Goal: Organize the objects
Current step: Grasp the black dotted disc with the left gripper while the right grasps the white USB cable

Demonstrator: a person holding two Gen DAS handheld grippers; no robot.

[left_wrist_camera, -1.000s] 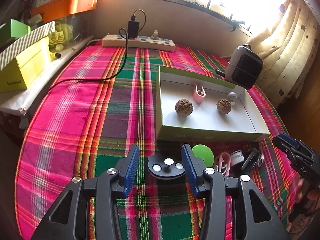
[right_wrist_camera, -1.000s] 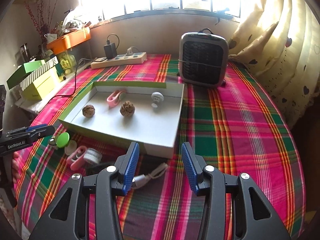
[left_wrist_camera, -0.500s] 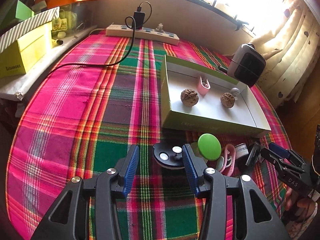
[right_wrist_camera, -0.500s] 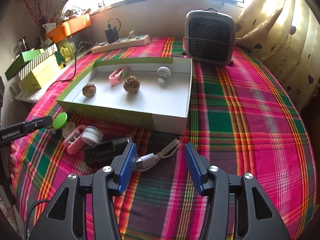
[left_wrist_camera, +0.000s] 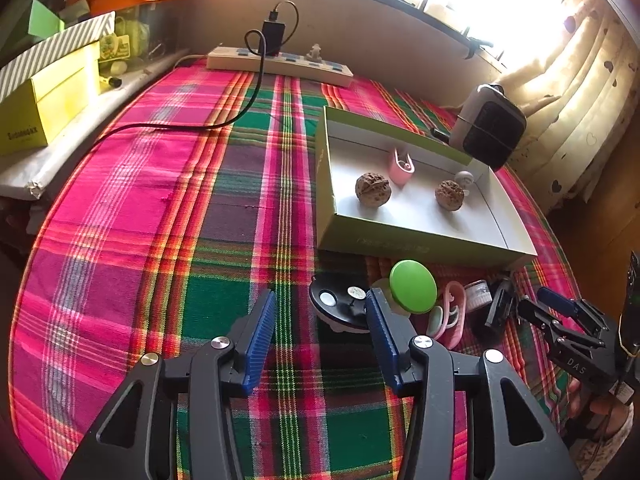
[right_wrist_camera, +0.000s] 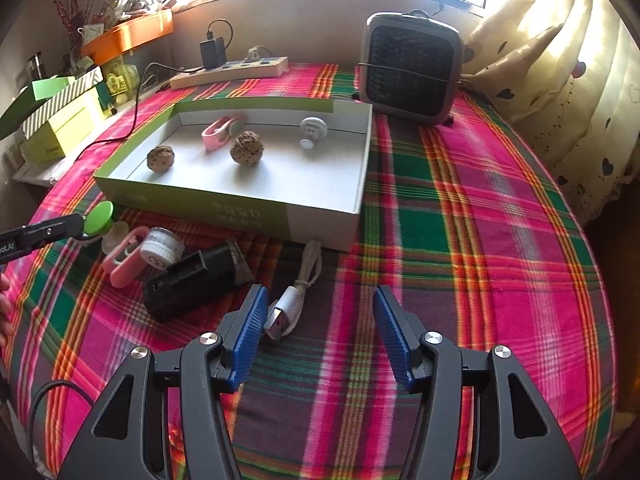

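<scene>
While a fair part of the sorting looks done, more than half seems left to me. Taking the shallow green-and-white box (right_wrist_camera: 320,222) on the plaid table (right_wrist_camera: 480,240) as the mark, four things already lie inside it: two walnuts (right_wrist_camera: 160,159) (right_wrist_camera: 245,149), a pink clip (right_wrist_camera: 218,132) near the far wall, and a small white knob (right_wrist_camera: 313,131) toward the heater side. Just outside the box's near wall the leftovers huddle together: a green-topped disc (left_wrist_camera: 413,286), a black round piece with silver dots (left_wrist_camera: 340,304), another pink clip (right_wrist_camera: 126,256), a little white jar (right_wrist_camera: 163,249), a black block (right_wrist_camera: 192,284) and a white USB cable (right_wrist_camera: 294,300). The left gripper (left_wrist_camera: 320,332) stands half wide with nothing between its pads; the black round piece lies just ahead of its tips, against the right one. The right gripper (right_wrist_camera: 318,332) is likewise parted and empty, hanging low over the table, the cable's plug just beside its left fingertip (right_wrist_camera: 250,320). My guess is that the cable and the black piece go into the box next.
</scene>
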